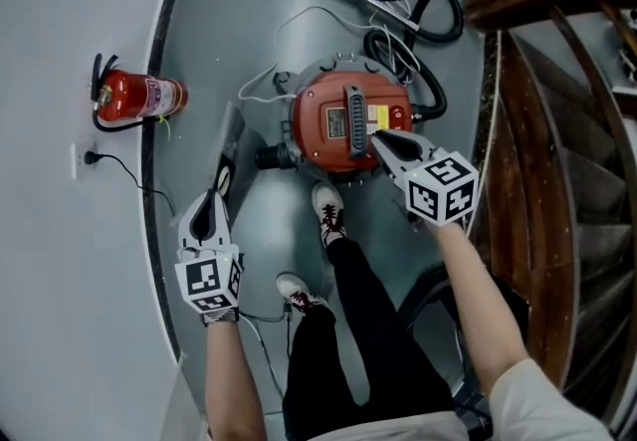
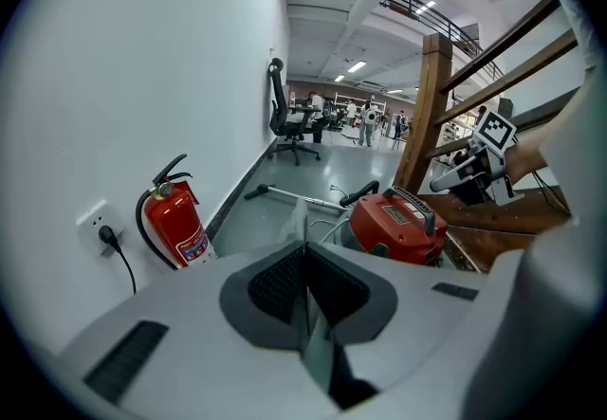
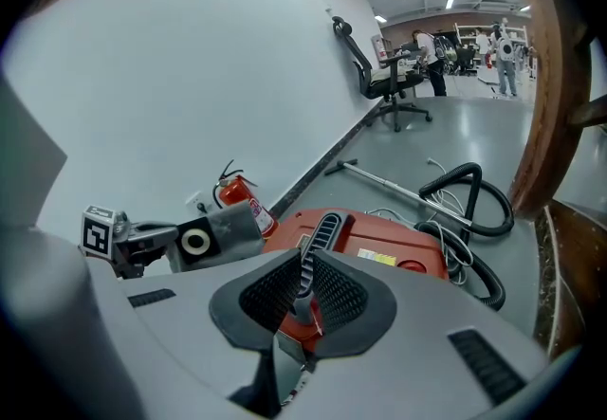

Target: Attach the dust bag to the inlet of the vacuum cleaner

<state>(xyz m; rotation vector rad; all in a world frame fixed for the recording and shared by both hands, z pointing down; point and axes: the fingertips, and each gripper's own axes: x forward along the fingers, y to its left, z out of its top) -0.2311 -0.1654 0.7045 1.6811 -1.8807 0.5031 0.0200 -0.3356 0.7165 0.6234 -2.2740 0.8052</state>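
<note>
The red vacuum cleaner (image 1: 348, 120) (image 2: 394, 227) (image 3: 379, 252) stands on the grey floor, a black handle (image 1: 353, 115) (image 3: 324, 233) across its lid. A black port (image 1: 269, 157) sticks out of its left side. My left gripper (image 1: 211, 198) (image 2: 303, 262) is shut on the grey dust bag (image 1: 232, 135) (image 2: 302, 219) (image 3: 213, 236), whose collar shows a round hole in the right gripper view. It hangs left of the vacuum, apart from the port. My right gripper (image 1: 378, 137) (image 3: 305, 290) hovers over the lid by the handle's near end, jaws almost together, nothing gripped.
A black hose and metal wand (image 1: 413, 1) lie behind the vacuum with loose white cable. A red fire extinguisher (image 1: 134, 98) (image 2: 178, 224) and a plugged wall socket (image 1: 92, 158) sit at the left wall. A wooden staircase (image 1: 557, 130) rises on the right. The person's shoes (image 1: 328, 210) stand near the vacuum.
</note>
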